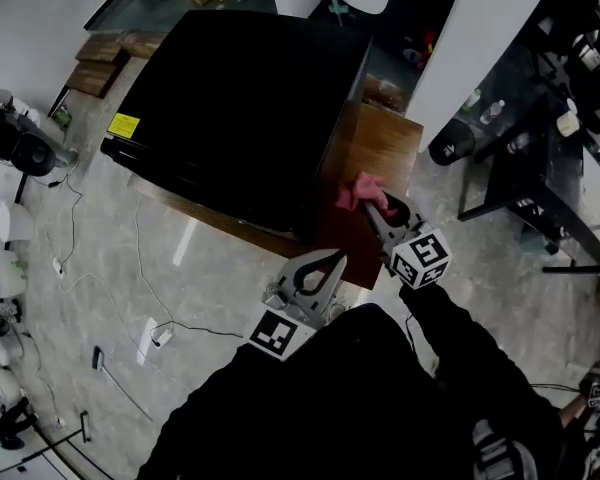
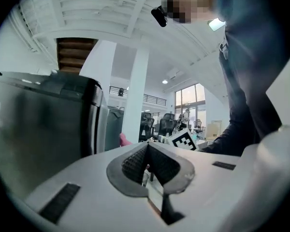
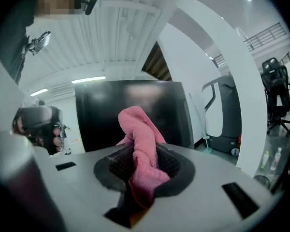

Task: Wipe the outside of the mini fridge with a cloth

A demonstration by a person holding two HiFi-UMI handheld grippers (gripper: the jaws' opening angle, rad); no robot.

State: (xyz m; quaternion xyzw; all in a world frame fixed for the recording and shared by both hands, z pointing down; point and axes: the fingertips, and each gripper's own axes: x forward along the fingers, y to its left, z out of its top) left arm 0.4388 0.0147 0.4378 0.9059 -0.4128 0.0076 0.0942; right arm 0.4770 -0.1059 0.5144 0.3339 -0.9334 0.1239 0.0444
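The black mini fridge (image 1: 230, 108) stands on a low wooden stand (image 1: 380, 148) in the head view. My right gripper (image 1: 372, 208) is shut on a pink cloth (image 1: 360, 190), held against the fridge's near right side. In the right gripper view the pink cloth (image 3: 141, 146) sticks up between the jaws, with the fridge's dark side (image 3: 130, 111) just ahead. My left gripper (image 1: 330, 263) hangs below the fridge's near corner, jaws together on nothing. In the left gripper view the fridge (image 2: 43, 115) fills the left side, and the gripper (image 2: 147, 166) is shut.
White pillars (image 1: 480, 38) rise behind and right of the fridge. A black desk frame (image 1: 540, 208) with bottles stands at the right. Cables and a power strip (image 1: 155, 336) lie on the grey floor at left. Fans and small gear (image 1: 20, 143) sit at far left.
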